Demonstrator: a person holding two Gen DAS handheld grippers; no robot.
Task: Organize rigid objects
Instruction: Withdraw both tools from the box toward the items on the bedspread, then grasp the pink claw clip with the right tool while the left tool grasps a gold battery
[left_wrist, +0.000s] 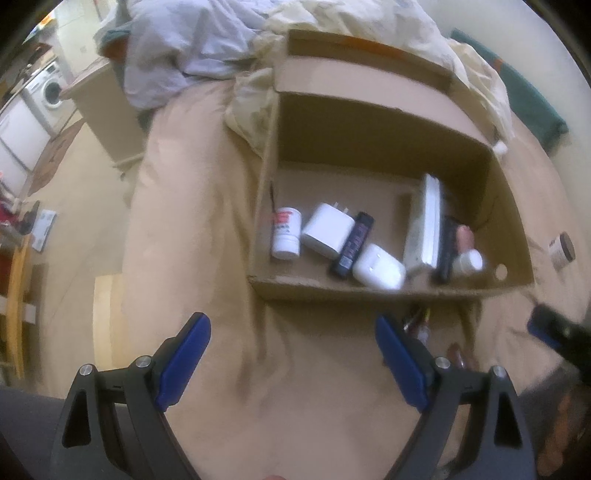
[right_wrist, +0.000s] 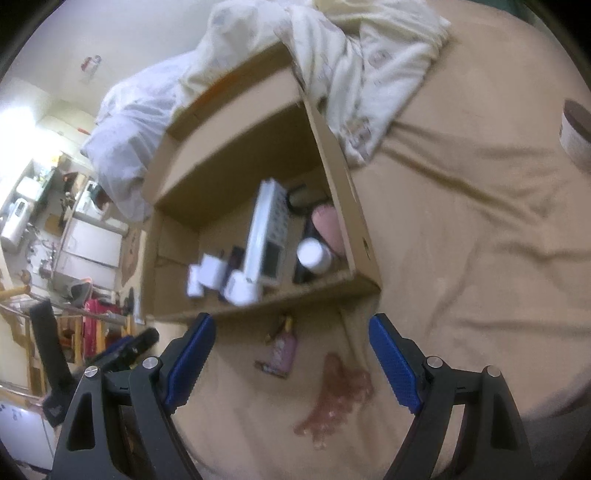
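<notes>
An open cardboard box (left_wrist: 388, 290) lies on the tan bed sheet. It holds a white bottle with a red label (left_wrist: 285, 232), a white charger (left_wrist: 328, 230), a dark tube (left_wrist: 352, 245), a white earbud case (left_wrist: 378, 266) and a white power strip (left_wrist: 424, 225). My left gripper (left_wrist: 291, 319) hangs open and empty over the sheet, just in front of the box. My right gripper (right_wrist: 291, 318) is also open and empty. Between and beyond its fingers lie a small pink bottle (right_wrist: 282, 349) and an amber hair clip (right_wrist: 340, 398). A brown-lidded jar (right_wrist: 574, 129) lies on the sheet at far right.
Crumpled cream and pale blue bedding (right_wrist: 362, 74) is piled behind the box and drapes over its far flap. The bed's left edge drops to the floor (left_wrist: 74, 206), where a washing machine (left_wrist: 48, 92) and cluttered furniture stand. The other gripper's finger (left_wrist: 546, 325) shows at the right.
</notes>
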